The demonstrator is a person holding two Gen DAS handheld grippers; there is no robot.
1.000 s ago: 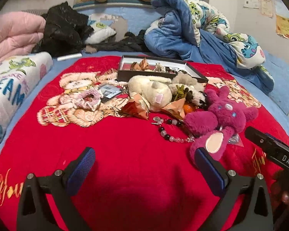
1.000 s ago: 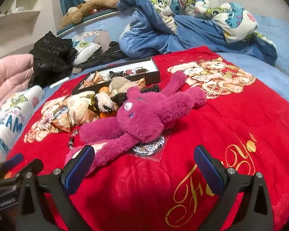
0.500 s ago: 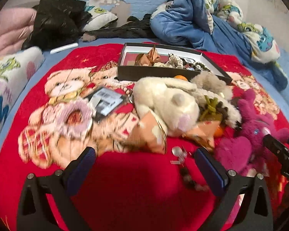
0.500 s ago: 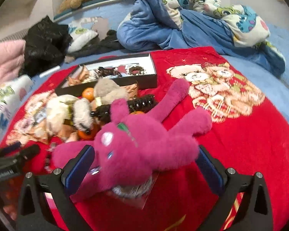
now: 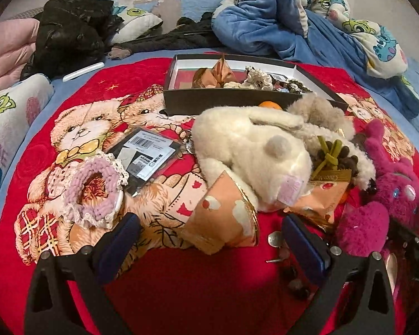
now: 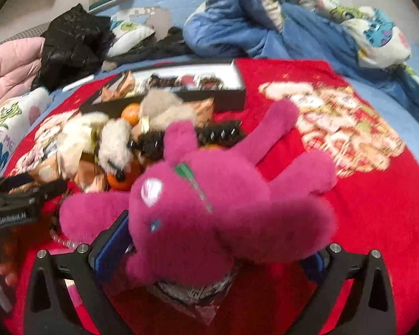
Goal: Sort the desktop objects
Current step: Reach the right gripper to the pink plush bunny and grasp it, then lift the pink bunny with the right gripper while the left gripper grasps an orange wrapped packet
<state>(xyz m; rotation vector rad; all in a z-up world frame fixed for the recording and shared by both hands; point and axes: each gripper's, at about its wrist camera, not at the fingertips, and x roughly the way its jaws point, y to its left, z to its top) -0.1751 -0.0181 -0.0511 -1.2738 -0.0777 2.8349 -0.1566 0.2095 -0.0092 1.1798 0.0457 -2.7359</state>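
A pile of small things lies on a red blanket. My left gripper is open, its fingers either side of a peach wrapped packet, just short of a white plush. A purple scrunchie and a black barcode card lie to the left. Behind stands an open black box with several trinkets. My right gripper is open, with the magenta plush rabbit between its blue pads; a plastic-wrapped item lies under it.
Oranges, a black hair claw and a grey plush crowd the pile near the box. Blue bedding, black clothes and a pink quilt ring the blanket. A hand holds the left gripper.
Both grippers have moved forward and lower. The left one closed in on the peach packet and white plush. The magenta rabbit now sits between the right fingers, which are just as wide apart.
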